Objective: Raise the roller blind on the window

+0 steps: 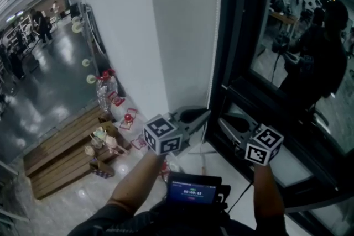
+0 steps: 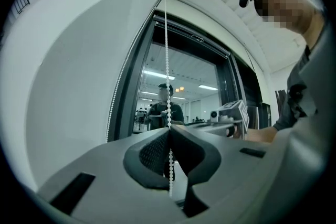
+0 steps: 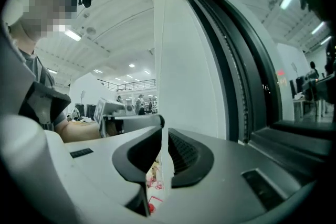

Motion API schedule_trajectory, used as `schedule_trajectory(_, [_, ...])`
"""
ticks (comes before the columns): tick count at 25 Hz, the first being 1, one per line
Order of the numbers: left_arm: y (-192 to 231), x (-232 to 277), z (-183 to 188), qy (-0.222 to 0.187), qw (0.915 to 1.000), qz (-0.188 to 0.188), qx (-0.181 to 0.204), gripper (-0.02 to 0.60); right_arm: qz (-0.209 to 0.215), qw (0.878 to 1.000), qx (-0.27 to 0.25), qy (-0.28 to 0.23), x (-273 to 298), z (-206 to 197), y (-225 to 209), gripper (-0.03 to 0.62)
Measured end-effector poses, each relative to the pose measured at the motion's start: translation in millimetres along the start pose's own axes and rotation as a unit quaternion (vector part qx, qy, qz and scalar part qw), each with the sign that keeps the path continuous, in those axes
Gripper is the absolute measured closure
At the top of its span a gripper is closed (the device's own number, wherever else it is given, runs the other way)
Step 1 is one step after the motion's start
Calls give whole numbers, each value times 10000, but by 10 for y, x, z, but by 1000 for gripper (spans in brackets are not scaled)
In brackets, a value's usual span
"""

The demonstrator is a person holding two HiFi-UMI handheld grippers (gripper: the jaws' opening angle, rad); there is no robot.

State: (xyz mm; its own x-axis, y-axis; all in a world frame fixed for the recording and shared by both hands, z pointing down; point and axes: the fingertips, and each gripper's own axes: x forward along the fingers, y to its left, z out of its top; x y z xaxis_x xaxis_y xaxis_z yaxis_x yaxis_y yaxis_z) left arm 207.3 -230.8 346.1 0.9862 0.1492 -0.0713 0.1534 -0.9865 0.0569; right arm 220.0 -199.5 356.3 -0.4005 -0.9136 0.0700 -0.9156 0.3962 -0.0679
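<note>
The white roller blind [image 1: 166,36] hangs over the left part of the dark-framed window [image 1: 243,63]. Its bead chain [image 1: 218,8] runs down along the blind's right edge. In the left gripper view the bead chain [image 2: 167,60] drops straight into my left gripper [image 2: 169,131], whose jaws are shut on it. The left gripper [image 1: 206,113] points level at the window frame. Just to its right is my right gripper [image 1: 224,119]. In its own view the right gripper [image 3: 161,136] is open by a narrow gap, and I see no beads between its pads.
A white sill [image 1: 221,160] runs below the window. On the floor at lower left are a wooden pallet [image 1: 55,157], a plastic bottle [image 1: 105,91] and small red and white items. A device with a lit screen [image 1: 192,192] hangs at the person's chest. People show in the glass.
</note>
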Motion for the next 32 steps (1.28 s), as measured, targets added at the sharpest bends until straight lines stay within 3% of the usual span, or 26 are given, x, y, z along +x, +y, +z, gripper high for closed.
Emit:
schedule_trajectory(10, [-53,-20,-14,19,10000,-31,13,579,188,9982,-209,-537,182,758,119,539])
schedule_trajectory(32, [-201,-134,7,-54,9996,289,-10,580,214,9965,-131,-798,74,897,334,539])
